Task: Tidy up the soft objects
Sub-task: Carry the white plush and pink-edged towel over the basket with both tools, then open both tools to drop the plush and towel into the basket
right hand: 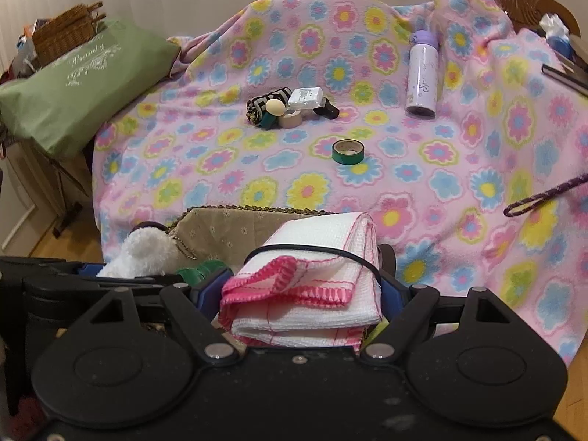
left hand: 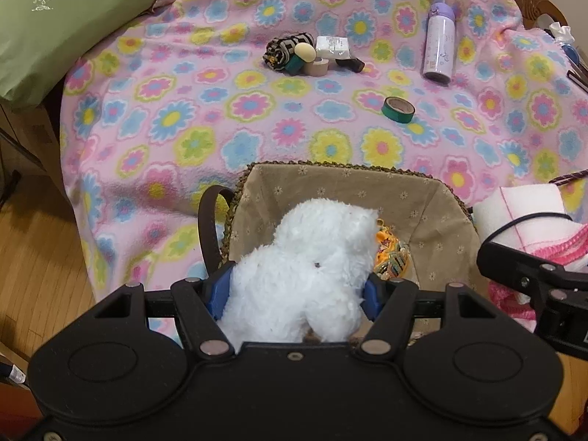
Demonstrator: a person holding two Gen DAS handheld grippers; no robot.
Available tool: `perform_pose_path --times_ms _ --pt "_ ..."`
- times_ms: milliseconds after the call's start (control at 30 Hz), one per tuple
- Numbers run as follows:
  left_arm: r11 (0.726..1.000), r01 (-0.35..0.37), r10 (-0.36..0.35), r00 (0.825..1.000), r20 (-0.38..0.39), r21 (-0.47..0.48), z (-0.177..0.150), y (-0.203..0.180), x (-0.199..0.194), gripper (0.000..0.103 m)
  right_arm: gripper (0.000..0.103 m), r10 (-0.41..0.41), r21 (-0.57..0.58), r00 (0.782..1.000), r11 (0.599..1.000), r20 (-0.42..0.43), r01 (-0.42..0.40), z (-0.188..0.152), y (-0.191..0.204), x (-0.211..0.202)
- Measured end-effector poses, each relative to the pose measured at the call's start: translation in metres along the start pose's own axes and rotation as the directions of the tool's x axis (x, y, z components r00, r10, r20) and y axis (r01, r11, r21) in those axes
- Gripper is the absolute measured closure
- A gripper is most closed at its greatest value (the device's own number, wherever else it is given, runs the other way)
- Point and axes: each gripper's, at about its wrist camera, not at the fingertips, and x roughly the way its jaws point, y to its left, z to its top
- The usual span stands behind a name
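My left gripper (left hand: pixel 296 294) is shut on a white plush toy (left hand: pixel 308 268) and holds it over the fabric-lined woven basket (left hand: pixel 433 213) at the near edge of the bed. A small orange patterned object (left hand: pixel 391 253) lies inside the basket. My right gripper (right hand: pixel 299 294) is shut on a folded white cloth with pink trim (right hand: pixel 312 275), bound by a black elastic band, just right of the basket (right hand: pixel 220 231). The plush toy (right hand: pixel 143 253) shows at the left in the right wrist view, and the cloth (left hand: pixel 525 217) at the right in the left wrist view.
A flowered pink blanket (left hand: pixel 183 128) covers the bed. On it lie a green tape roll (left hand: pixel 398 109), a lilac bottle (left hand: pixel 439 44), and a cluster of small items with a striped cloth roll (left hand: pixel 284 49). A green pillow (left hand: pixel 62 25) lies far left. Wooden floor (left hand: pixel 33 257) is at left.
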Motion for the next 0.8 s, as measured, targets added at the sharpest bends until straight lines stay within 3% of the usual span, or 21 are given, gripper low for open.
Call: perform_pose_path --times_ms 800 --pt "1.0 -0.003 0.003 1.0 -0.028 -0.001 0.0027 0.0018 0.0054 0.036 0.021 0.006 -0.049 1.0 0.999 0.018 -0.005 0.003 0.0005 -0.0026"
